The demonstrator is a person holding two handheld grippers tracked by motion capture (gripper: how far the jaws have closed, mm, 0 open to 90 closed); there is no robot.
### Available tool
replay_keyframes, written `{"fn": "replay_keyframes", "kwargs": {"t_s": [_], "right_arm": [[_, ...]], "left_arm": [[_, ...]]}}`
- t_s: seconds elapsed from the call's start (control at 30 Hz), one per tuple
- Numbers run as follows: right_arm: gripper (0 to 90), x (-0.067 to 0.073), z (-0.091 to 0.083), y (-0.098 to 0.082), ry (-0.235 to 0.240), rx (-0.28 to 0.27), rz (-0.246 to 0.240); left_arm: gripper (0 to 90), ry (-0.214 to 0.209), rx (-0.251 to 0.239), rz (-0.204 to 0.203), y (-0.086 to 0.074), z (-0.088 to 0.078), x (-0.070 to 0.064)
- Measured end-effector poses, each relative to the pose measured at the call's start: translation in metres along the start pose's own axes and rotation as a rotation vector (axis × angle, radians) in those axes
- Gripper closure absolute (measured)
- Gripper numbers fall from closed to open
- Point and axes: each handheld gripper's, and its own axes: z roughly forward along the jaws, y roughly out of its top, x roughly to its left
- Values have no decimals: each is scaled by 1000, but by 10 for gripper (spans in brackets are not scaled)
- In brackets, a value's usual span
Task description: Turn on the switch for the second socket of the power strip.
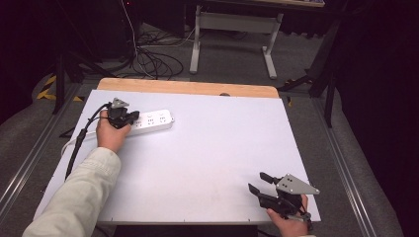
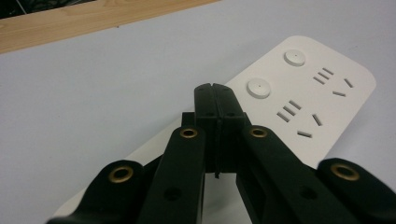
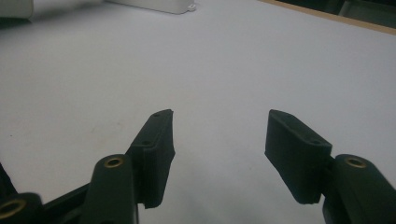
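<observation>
A white power strip lies flat at the far left of the white table. Its sockets and two round buttons face up in the left gripper view, where the power strip runs off to the right. My left gripper is over the strip's left end. Its jaws are pressed together with nothing between them, as the left gripper shows close up. I cannot tell whether its tips touch the strip. My right gripper sits low at the near right corner, and the right gripper stands open over bare table.
A wooden strip borders the table's far edge. The power strip's white cable runs off the left edge beside the left gripper's black cable. Beyond the table, loose cables and a desk's white legs stand on the floor.
</observation>
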Motion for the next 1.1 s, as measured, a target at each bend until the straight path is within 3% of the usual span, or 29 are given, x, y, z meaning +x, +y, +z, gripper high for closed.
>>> {"fn": "replay_keyframes", "kwargs": {"t_s": [0.07, 0.17, 0.4, 0.6, 0.67, 0.93, 1.1], "right_arm": [[426, 0, 0, 0, 0, 0, 0], [426, 0, 0, 0, 1, 0, 0], [426, 1, -1, 0, 5, -3, -3], [426, 1, -1, 0, 5, -1, -2], [426, 1, -1, 0, 6, -2, -3], [425, 2, -1, 0, 5, -2, -4], [426, 2, -1, 0, 6, -2, -5]], "left_arm": [[898, 1, -2, -4, 0, 0, 0], [898, -15, -3, -45, -1, 0, 2], [898, -9, -4, -26, -2, 1, 1], [899, -9, -6, -35, -2, 1, 1], [899, 6, -5, -15, -2, 1, -1], [899, 13, 5, 0, -2, 1, -3], [900, 10, 10, -11, -2, 1, -2]]}}
